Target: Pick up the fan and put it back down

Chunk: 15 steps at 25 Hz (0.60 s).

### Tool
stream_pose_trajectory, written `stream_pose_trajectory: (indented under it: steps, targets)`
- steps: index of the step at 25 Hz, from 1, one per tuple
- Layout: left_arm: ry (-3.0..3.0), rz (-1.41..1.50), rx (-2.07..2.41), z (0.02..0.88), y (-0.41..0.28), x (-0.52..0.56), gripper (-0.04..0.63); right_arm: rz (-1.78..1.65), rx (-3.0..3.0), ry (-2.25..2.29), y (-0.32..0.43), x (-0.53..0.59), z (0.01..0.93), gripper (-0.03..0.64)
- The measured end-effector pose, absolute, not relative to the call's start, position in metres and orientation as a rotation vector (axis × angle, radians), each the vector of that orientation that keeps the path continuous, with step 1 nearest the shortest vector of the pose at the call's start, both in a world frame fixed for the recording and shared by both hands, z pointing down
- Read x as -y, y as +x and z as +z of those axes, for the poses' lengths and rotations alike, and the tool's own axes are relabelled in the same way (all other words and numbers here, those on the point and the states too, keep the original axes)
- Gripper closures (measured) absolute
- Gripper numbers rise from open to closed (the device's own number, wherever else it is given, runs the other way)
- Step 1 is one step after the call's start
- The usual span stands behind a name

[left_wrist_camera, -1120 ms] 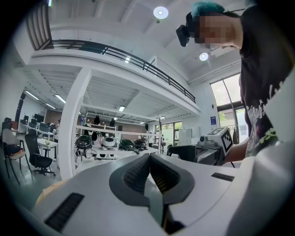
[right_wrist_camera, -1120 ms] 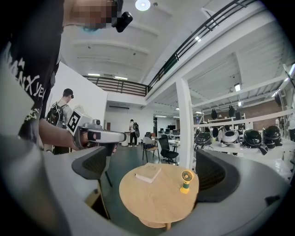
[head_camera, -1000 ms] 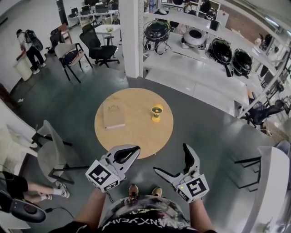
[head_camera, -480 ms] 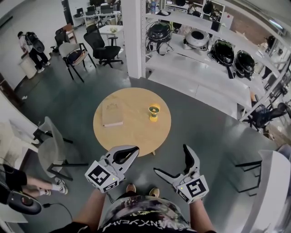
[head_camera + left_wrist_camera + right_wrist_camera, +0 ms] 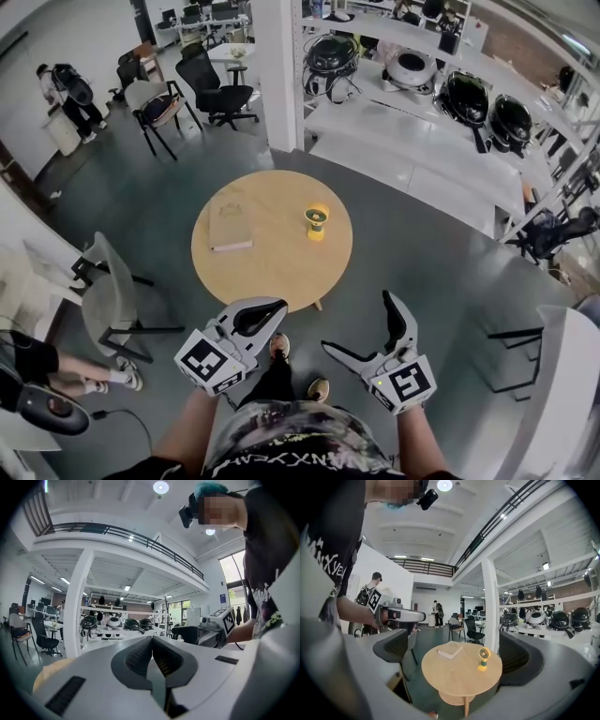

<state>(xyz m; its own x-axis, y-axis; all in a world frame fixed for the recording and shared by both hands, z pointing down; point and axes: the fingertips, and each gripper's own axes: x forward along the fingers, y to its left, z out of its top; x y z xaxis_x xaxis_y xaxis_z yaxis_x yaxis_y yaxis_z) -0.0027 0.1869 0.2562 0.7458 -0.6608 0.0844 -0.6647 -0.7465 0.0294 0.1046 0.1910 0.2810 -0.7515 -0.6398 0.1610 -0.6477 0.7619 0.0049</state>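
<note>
Fan: yellow, upright on round table; no label legible.
Book: on table, cover mark unreadable.
Left gripper: jaws together, empty.
Right gripper: jaws wide apart, empty.

Grey floor, white pillar, white shelving beside it, black office chair, grey chair near round wooden desk.

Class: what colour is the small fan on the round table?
The fan is yellow; the right gripper view shows it best.
</note>
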Motion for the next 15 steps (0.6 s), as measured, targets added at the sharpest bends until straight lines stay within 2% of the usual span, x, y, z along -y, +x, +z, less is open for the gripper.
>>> stream_pose_trajectory:
  steps: [15]
  targets:
    - [2.881, 0.071, 1.051, 0.272, -0.044, -0.097, 0.576, 0.084, 2.735, 1.076, 0.068, -0.113, 0.302, 0.031]
